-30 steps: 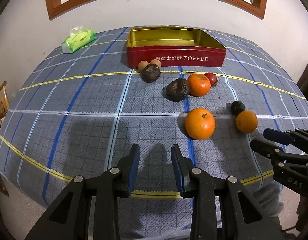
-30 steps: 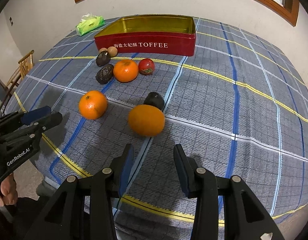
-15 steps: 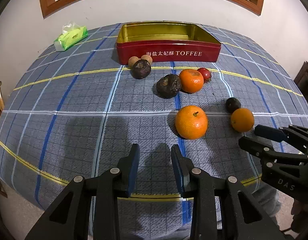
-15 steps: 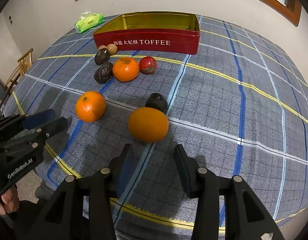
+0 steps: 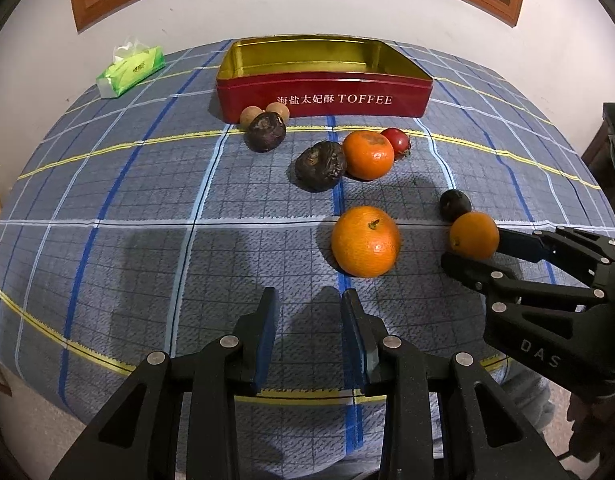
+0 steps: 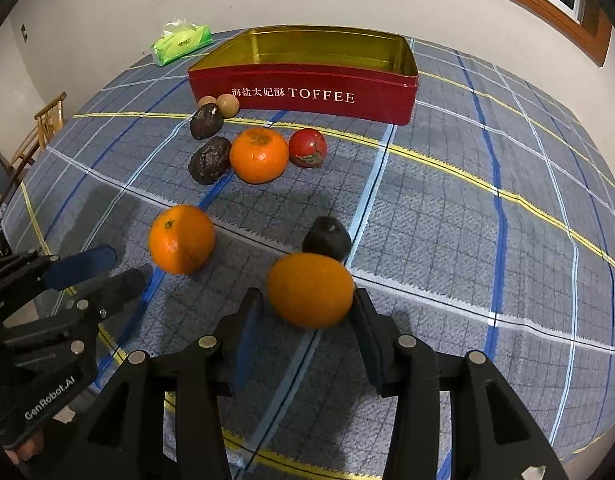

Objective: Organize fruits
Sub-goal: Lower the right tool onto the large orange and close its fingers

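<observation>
A small orange (image 6: 310,289) lies on the checked tablecloth (image 6: 467,208), right between the fingertips of my right gripper (image 6: 305,316). The jaws are open, and a slim gap shows at the left pad. A dark round fruit (image 6: 327,236) touches the orange's far side. My left gripper (image 5: 307,320) hovers over the cloth with a narrow gap and nothing between its fingers. A larger orange (image 5: 365,240) lies just ahead of it to the right. Further back are a third orange (image 5: 367,154), a red fruit (image 5: 396,142), two wrinkled dark fruits (image 5: 320,165) (image 5: 266,132) and two small tan fruits (image 5: 251,115). The red TOFFEE tin (image 5: 323,98) stands open behind them.
A green tissue pack (image 5: 130,71) lies at the table's back left near the wall. A wooden chair (image 6: 43,128) stands off the left edge and dark furniture (image 5: 611,148) off the right. The near table edge runs just below both grippers.
My right gripper has moved forward and opened a little, so the small orange now sits between its fingertips. My left gripper has barely moved.
</observation>
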{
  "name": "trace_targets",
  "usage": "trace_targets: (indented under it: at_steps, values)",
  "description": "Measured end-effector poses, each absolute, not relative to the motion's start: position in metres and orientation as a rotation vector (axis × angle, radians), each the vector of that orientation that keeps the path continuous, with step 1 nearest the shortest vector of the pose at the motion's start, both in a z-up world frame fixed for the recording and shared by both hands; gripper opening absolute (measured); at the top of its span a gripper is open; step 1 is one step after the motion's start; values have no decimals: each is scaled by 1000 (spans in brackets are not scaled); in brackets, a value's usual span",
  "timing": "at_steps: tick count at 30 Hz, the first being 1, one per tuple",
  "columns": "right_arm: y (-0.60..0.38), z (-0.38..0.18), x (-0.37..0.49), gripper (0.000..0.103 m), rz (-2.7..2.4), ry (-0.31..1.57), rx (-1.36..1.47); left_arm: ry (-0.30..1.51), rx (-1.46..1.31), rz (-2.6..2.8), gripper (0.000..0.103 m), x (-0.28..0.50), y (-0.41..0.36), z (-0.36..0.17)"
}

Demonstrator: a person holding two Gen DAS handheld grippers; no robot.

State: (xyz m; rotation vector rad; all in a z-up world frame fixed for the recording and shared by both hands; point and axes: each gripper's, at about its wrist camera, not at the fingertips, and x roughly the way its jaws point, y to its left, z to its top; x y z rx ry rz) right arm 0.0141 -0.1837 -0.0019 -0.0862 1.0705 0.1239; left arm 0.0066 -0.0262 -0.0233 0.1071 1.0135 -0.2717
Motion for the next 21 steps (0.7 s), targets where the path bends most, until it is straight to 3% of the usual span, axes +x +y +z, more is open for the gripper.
trace_targets:
  at_steps: [3, 21]
  values:
    - [-184, -2, 14, 38, 117, 1070, -104, 1016, 112, -275, 34, 7, -28, -23]
    - [-237, 1, 10, 38, -2, 1074, -48, 1045, 118, -347, 34, 3, -54, -26]
